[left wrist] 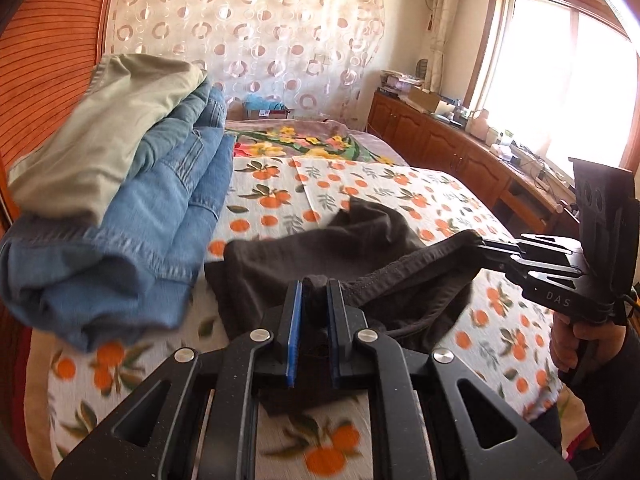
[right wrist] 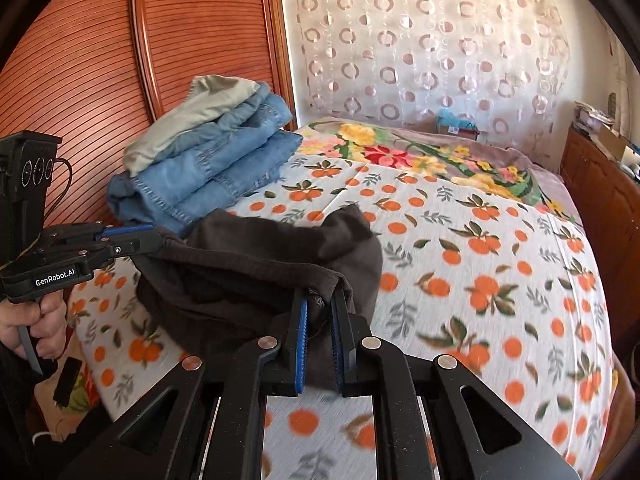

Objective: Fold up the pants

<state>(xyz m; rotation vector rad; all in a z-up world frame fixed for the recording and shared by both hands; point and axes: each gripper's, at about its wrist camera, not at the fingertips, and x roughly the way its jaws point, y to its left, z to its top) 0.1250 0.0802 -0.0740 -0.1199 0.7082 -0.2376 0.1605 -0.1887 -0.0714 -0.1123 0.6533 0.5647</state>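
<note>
We see left gripper (left wrist: 315, 292) jaws pinching dark pants (left wrist: 320, 252) edge; right gripper (right wrist: 321, 300) jaws likewise, above bed (right wrist: 480, 220).

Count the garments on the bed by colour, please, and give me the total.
Dark brown: 1, the pants, held between the left gripper and the right gripper.
Blue: 1, folded jeans by the headboard.
Pale green: 1, a folded garment on top of the jeans.
Total: 3
</note>
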